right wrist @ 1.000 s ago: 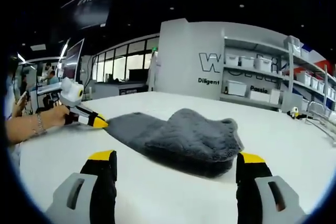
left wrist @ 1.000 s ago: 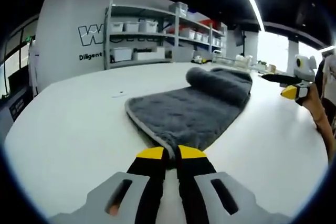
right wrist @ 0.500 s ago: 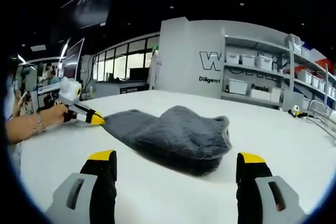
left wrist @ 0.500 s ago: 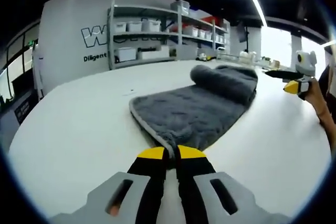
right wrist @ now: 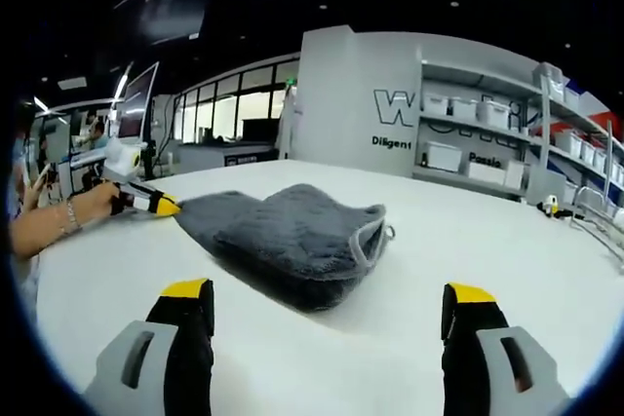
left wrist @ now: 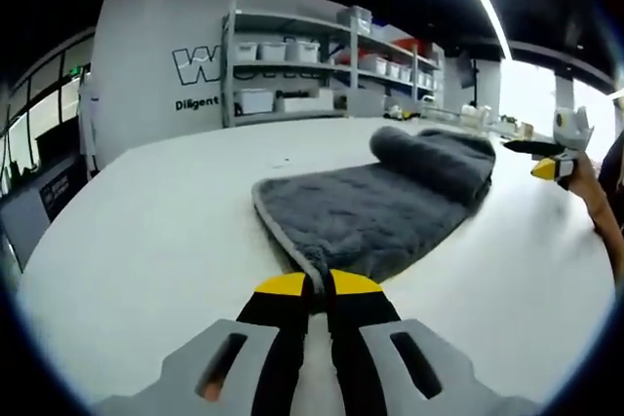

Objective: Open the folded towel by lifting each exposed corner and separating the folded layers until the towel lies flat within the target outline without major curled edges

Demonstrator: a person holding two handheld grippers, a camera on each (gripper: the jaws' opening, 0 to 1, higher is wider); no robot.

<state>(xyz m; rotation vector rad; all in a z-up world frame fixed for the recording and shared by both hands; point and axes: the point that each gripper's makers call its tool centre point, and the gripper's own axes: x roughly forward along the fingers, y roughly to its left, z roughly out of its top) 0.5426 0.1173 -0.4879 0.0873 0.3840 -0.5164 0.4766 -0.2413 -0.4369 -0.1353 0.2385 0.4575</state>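
While the grey towel [left wrist: 375,211] lies on the white worktop [left wrist: 146,231], the left gripper [left wrist: 318,286] has its yellow-tipped jaws clenched on the towel's near corner, where the pale hemmed edge runs right into the pinch. From that corner the cloth spreads out flat across the middle of the worktop and ends in a thick rolled or folded bulge at its far end. Beyond that bulge, toward the worktop's right edge in the left gripper view, the right gripper [left wrist: 548,165] comes into sight, held in a person's hand [left wrist: 583,187], apart from the towel.

In the right gripper view the right gripper [right wrist: 329,291] is released, its two jaws standing wide apart above bare worktop [right wrist: 487,241], touching nothing. The towel [right wrist: 283,236] sits just ahead of them as a folded heap, its light border showing at the fold facing the right side of the view. At the towel's far left end the left gripper [right wrist: 154,204] grips the corner, with a person's hand [right wrist: 83,207] and forearm behind it. Shelving [left wrist: 302,65] with white bins stands against the wall beyond the worktop's far edge.
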